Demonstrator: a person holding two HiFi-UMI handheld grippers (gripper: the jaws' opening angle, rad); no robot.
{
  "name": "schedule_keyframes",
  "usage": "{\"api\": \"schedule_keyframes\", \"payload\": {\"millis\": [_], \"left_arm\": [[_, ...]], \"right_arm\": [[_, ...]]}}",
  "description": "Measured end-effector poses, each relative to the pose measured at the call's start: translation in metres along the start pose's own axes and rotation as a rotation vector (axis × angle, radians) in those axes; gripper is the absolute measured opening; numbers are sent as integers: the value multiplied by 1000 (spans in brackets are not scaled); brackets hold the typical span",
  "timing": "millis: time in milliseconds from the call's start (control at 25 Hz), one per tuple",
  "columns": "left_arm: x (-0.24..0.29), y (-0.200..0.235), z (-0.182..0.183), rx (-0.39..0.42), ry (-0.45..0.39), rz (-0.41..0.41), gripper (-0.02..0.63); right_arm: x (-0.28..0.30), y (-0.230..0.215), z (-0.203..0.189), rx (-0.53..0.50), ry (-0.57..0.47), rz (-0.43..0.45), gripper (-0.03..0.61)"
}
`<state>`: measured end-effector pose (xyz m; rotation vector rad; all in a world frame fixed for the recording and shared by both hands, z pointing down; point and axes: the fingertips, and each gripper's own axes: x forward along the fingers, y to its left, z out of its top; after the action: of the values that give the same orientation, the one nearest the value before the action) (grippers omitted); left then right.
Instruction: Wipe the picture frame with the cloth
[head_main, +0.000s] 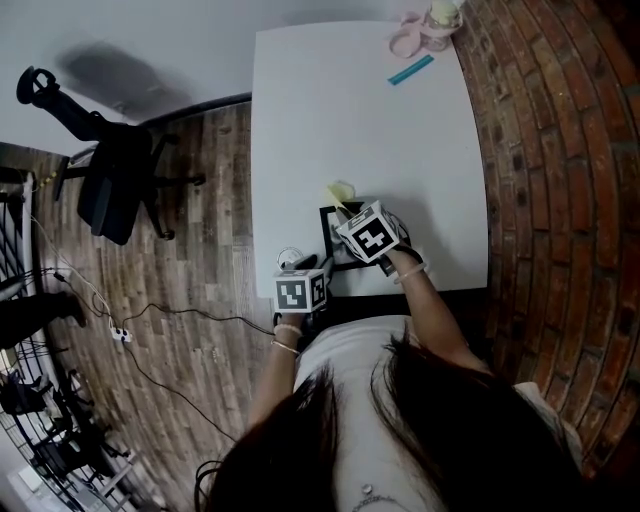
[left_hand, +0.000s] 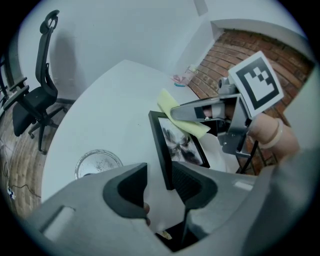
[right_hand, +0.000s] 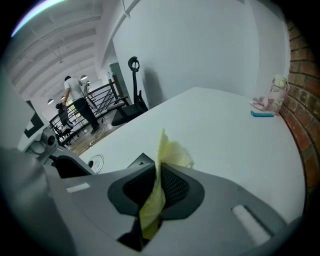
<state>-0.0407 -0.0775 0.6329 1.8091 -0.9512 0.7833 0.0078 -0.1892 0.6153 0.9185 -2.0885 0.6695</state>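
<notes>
Person's dark hair (head_main: 440, 420): fills the 6 o'clock part of the head view, both forearms reaching toward 12 o'clock

Left gripper (left_hand: 159, 181), grey with black ribbed pads: fingers apart; the near left edge of the frame runs down between them, close against the right pad, with a clear gap to the left pad

Black rectangular picture frame with a dark floral print (left_hand: 181, 144): at the near, 6 o'clock edge of the white rectangular table (head_main: 340, 120); flat or tilted cannot be told

Right gripper (right_hand: 156, 187): fingers clamped on the pale yellow cloth (right_hand: 171, 152), which sticks out past the tips; it hangs over the frame's far end, cloth overlapping the top edge

Round clear glass dish (left_hand: 98, 162): on the table at 9 o'clock of the frame, apart from it

Turquoise bar (head_main: 411, 69): far table corner, 1 o'clock

Black office chair (head_main: 110, 180): on wood floor, 9 o'clock of the table

Red brick wall (head_main: 550, 150): 3 o'clock side
</notes>
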Motion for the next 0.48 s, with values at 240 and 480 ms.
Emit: {"api": "schedule_keyframes", "payload": {"millis": [240,480], "left_arm": [[-1,0,-1,5,0,-6,160],[-1,0,0,4,2,-6,160]], "right_arm": [[-5,-3,-4,11,24,-18,40],[-9,-11,-8,27,21,-39,40]]}}
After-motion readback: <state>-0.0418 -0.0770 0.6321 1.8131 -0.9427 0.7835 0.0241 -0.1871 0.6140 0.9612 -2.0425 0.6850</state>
